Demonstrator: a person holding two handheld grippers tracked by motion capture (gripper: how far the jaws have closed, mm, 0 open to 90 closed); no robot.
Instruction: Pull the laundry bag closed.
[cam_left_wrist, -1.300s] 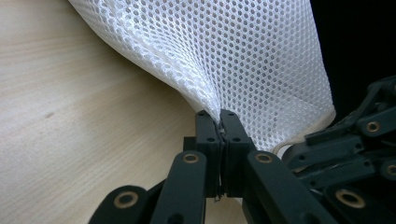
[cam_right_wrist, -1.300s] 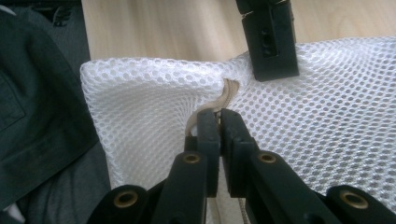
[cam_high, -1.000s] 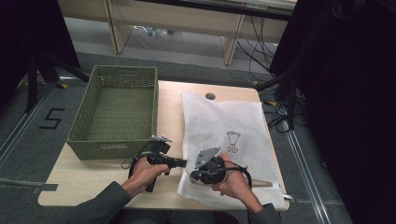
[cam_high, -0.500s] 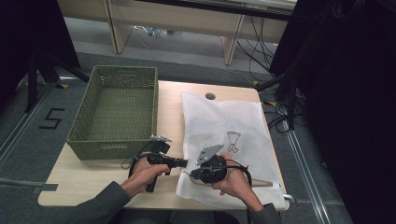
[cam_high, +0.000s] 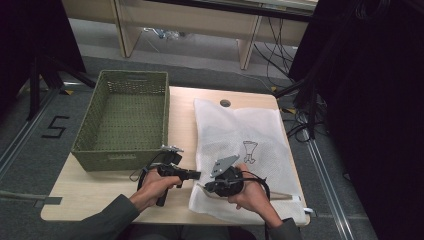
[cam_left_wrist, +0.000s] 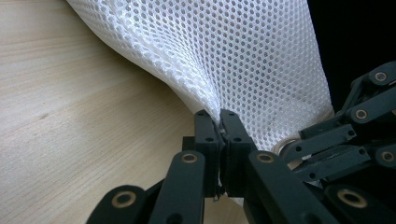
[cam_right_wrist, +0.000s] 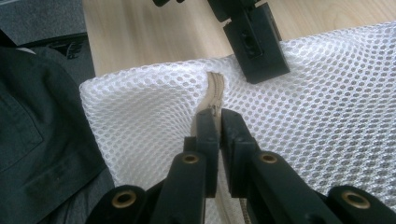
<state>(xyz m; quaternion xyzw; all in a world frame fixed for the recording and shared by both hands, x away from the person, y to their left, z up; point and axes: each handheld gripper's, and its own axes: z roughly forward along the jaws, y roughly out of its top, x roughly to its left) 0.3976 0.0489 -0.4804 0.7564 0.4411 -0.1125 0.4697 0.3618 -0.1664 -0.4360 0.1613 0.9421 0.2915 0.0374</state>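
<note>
At the table's near edge, two grippers pinch a white mesh bag (cam_high: 245, 145).
Left gripper (cam_left_wrist: 219, 122) clamps mesh; right gripper (cam_right_wrist: 218, 116), at its 3 o'clock, clamps the zipper (cam_right_wrist: 215, 86).

Bare counter (cam_high: 100, 192) strip along the near edge, left of the left hand-held gripper (cam_high: 196, 175): open for passing. Green woven basket (cam_high: 122, 117) blocks the left half of the counter, tall walls, near wall just beside the left hand-held gripper. Narrow bare lane between basket and white mesh bag (cam_high: 250, 135), runs to the far edge. Mesh bag covers the right half, lies low, near-left corner lifted. Both hand-held grippers crowd that corner, close together, right hand-held gripper (cam_high: 205, 187) just beside the left; little gap between them. Cables (cam_high: 257, 180) trail over the bag near the right hand.
</note>
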